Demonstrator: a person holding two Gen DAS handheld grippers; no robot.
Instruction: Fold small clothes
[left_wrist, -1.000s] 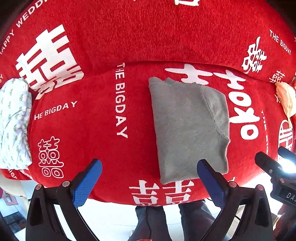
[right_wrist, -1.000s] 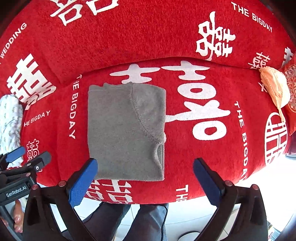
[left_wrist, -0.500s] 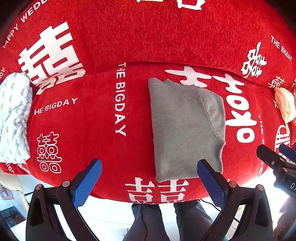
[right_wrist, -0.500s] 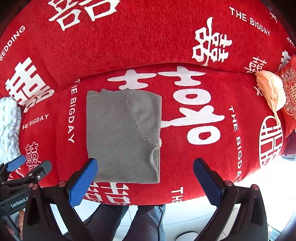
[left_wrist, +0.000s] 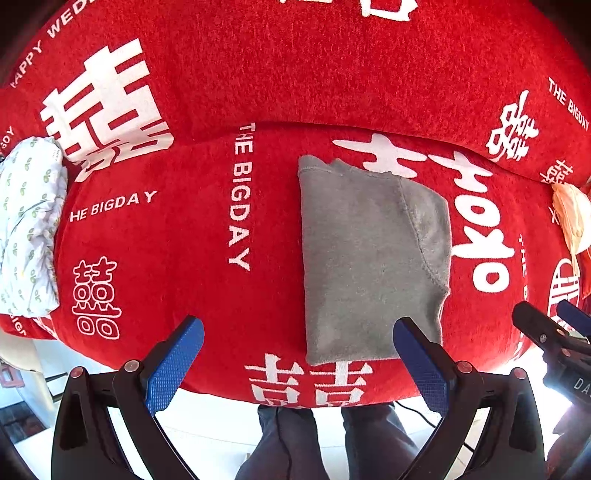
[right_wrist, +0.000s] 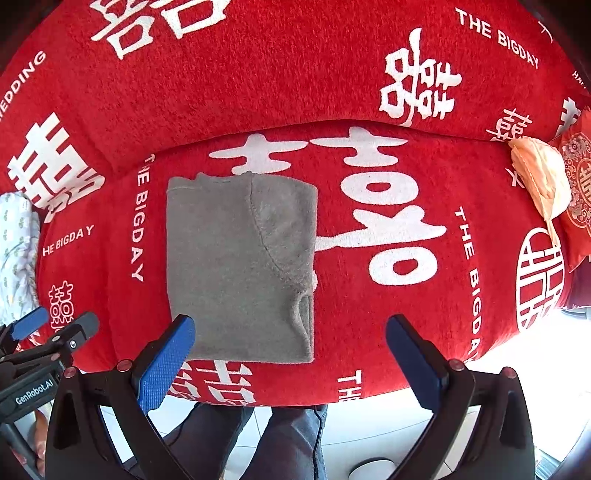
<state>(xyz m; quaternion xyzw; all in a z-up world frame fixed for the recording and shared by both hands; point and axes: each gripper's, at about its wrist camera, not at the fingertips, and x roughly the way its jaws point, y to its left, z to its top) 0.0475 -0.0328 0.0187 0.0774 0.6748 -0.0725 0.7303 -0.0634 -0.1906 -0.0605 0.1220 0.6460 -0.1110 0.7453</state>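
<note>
At nine o'clock on the sofa seat lies a white garment with small green sprigs (left_wrist: 27, 229), bunched against the cushion edge and well apart from everything else. Moving right, the left gripper (left_wrist: 295, 360) hovers over the seat's front edge with its blue-padded jaws spread wide and nothing between them. Just above it, toward twelve o'clock, the grey fleece garment (left_wrist: 369, 258) lies flat, already folded into a neat tall rectangle with a sleeve seam showing on its right side. The right gripper (right_wrist: 290, 354) hangs beside its partner, jaws likewise wide apart and empty, the grey piece at its eleven o'clock. At three o'clock a peach-coloured cloth (right_wrist: 541, 177) sits crumpled by a red embroidered cushion (right_wrist: 578, 192).

I'd judge the grey piece to be folded lengthwise, neither tool touching it. The next move probably calls for pinching the near hem corners and carrying them to the far edge, or else lifting the bundle aside; the plush fabric may slip from a shallow grip.

The red sofa cover (left_wrist: 177, 240) is printed with white double-happiness characters and "THE BIGDAY". Below, pale floor tiles and the person's dark trousers (right_wrist: 258, 443) show.
</note>
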